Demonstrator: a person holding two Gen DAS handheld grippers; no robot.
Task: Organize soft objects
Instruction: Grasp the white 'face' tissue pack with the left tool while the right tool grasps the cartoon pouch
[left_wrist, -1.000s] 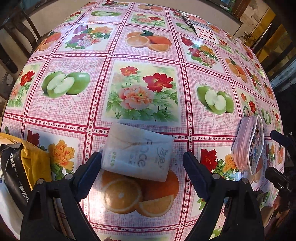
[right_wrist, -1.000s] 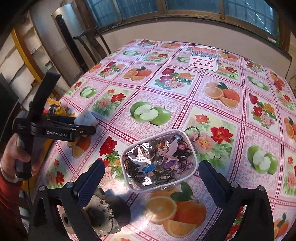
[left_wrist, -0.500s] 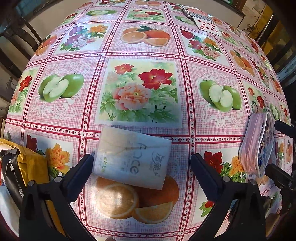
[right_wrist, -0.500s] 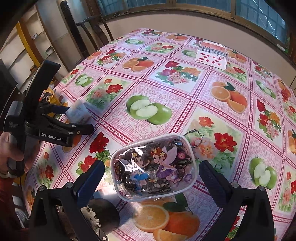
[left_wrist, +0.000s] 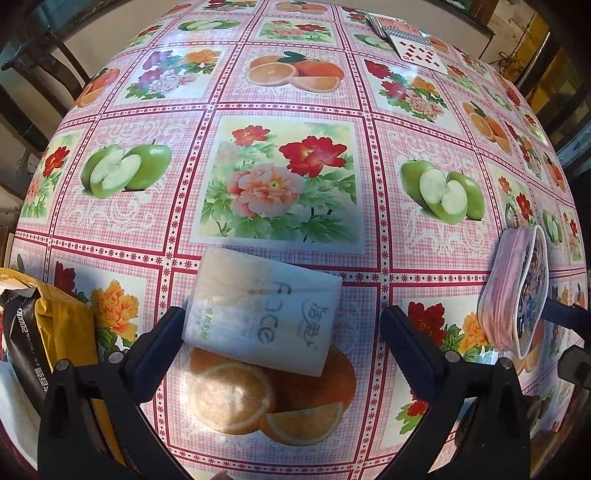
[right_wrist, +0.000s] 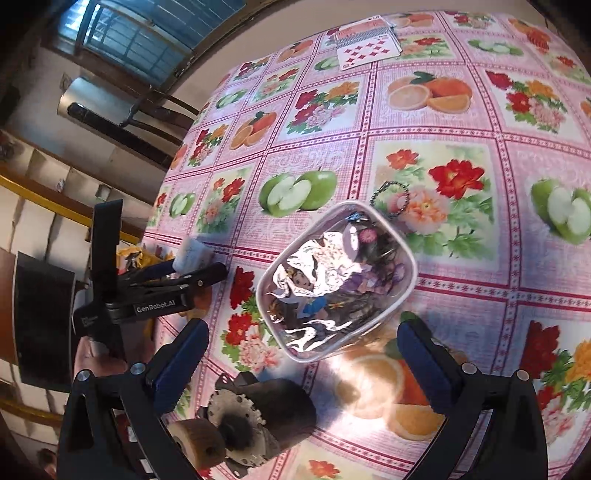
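Fruit-and-flower tablecloth (left_wrist: 280, 92) carries a tissue pack (left_wrist: 262, 314), now closer between the wide-open, empty left gripper (left_wrist: 280, 332). Right gripper (right_wrist: 299, 354), tilted since before, gapes around a clear pouch (right_wrist: 336, 280). Playing cards (right_wrist: 365, 48) lie far off; a yellow bag (left_wrist: 62, 321) sits left.

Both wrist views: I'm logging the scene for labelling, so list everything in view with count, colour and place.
soft white tissue pack: one, white, between the left jaws
clear plastic cartoon pouch: one, transparent with white rim, ahead of the right jaws
floral vinyl tablecloth: one, pink
playing cards: several, red-and-white, far edge
yellow bag: one, left edge
dark toothed part: one, near edge
left gripper: black, open
right gripper: black, open
hand: one, holding left gripper
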